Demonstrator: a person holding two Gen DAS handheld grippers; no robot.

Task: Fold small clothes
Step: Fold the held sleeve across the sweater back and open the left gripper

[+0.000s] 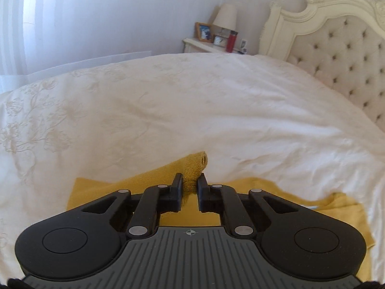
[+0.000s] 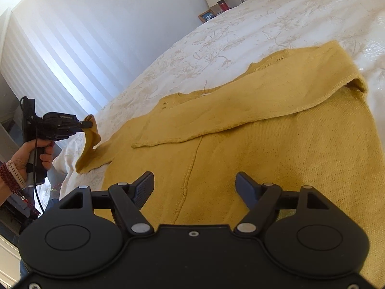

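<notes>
A mustard-yellow knit sweater [image 2: 276, 144] lies spread on the white bedspread [image 2: 216, 38]. One sleeve [image 2: 240, 110] is folded across its body. The other sleeve's cuff [image 1: 193, 168] is pinched in my left gripper [image 1: 190, 180], which is shut on it and holds it lifted above the bed. In the right wrist view that left gripper [image 2: 90, 124] appears at the far left with the sleeve [image 2: 90, 149] hanging from it, held by a person's hand [image 2: 28, 154]. My right gripper [image 2: 195, 180] hovers open over the sweater's lower body with nothing between its fingers.
A tufted cream headboard [image 1: 336, 55] stands at the right. A nightstand [image 1: 204, 45] beyond the bed carries a lamp [image 1: 225, 15], a picture frame and a red bottle [image 1: 231, 41]. White curtains [image 2: 48, 55] hang along the far wall.
</notes>
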